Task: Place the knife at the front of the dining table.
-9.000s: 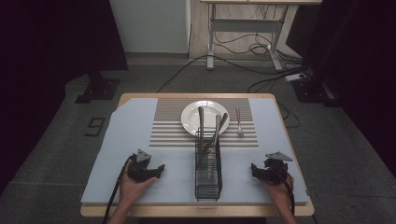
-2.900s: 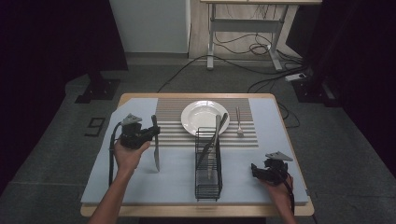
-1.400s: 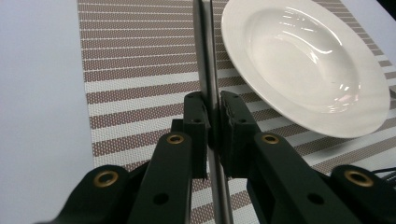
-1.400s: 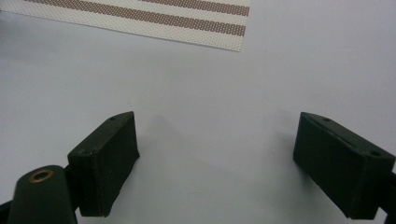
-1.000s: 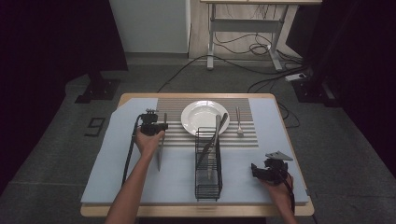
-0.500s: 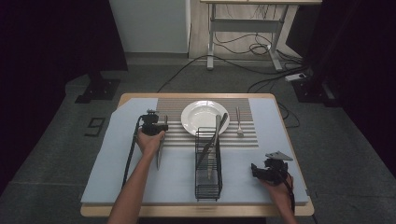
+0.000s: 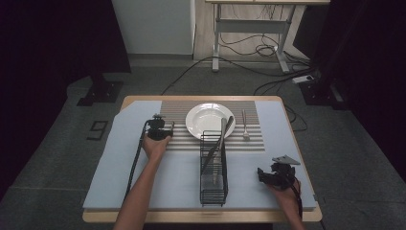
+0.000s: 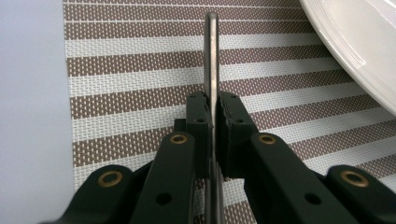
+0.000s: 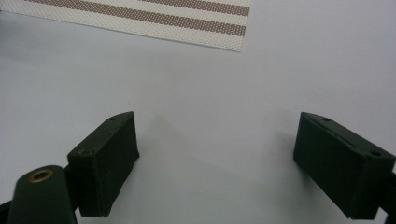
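My left gripper [image 8: 212, 122] clamped the knife [image 8: 212, 60] over the striped mat [image 8: 130, 79], plate [image 8: 359, 51] beside; not laid down. Right gripper [image 9: 217, 158] sat open; rack [image 7: 213, 167] held more.

A recording lab or studio is indicated rather than a home: the wooden table covered with a pale blue sheet [image 7: 119, 182] is ringed by black curtains [image 7: 52, 43] and stands on a grey carpeted floor [image 7: 72, 120]. Loose black cables [image 7: 249, 48] and a white power strip [image 7: 304, 79] are seen on the floor beneath a metal-legged height-adjustable desk [image 7: 249, 24] behind it. A mock dining setup is laid out on the table, with a brown-and-white striped woven placemat [image 7: 182, 139], a round white ceramic plate [image 7: 206, 120] and a black wire cutlery rack [image 7: 213, 167].
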`<action>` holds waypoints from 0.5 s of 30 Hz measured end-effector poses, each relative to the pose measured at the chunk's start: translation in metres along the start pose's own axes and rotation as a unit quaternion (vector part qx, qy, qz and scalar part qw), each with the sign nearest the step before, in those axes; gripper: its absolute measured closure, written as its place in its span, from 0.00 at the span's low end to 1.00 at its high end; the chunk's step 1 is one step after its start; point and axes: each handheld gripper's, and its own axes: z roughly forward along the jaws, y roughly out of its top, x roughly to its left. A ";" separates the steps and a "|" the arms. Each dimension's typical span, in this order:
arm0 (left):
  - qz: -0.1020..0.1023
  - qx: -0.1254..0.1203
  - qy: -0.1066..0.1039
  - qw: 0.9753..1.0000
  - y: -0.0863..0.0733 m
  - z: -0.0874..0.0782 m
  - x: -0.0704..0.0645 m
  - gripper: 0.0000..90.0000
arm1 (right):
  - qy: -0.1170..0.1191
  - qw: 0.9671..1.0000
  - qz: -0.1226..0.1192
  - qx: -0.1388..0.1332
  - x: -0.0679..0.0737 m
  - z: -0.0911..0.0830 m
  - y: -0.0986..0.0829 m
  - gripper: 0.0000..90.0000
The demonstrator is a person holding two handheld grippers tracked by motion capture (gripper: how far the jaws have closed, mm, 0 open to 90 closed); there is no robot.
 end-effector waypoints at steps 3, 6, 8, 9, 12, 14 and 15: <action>0.000 0.000 0.000 1.000 0.000 0.000 0.000 0.93 | 0.000 1.000 -0.001 0.000 0.000 0.000 0.000 0.15; 0.000 0.000 0.002 1.000 0.000 0.000 0.000 0.93 | 0.000 1.000 -0.001 0.000 0.000 0.000 0.000 0.15; 0.000 0.000 0.002 1.000 0.000 0.000 0.000 0.93 | 0.000 1.000 -0.001 0.000 0.000 0.000 0.000 0.15; 0.000 -0.001 0.002 1.000 0.000 0.000 0.000 0.93 | 0.000 1.000 -0.001 0.000 0.000 0.000 0.000 0.15; 0.000 -0.001 0.002 1.000 0.000 0.000 0.000 0.92 | 0.000 1.000 -0.001 0.000 0.000 0.000 0.000 0.15; 0.000 -0.003 0.002 1.000 -0.001 0.000 0.000 0.92 | 0.000 1.000 -0.002 -0.001 0.000 0.000 0.000 0.15; 0.001 -0.006 0.003 1.000 -0.001 0.000 -0.001 0.91 | 0.000 1.000 -0.001 0.000 0.000 0.000 0.000 0.15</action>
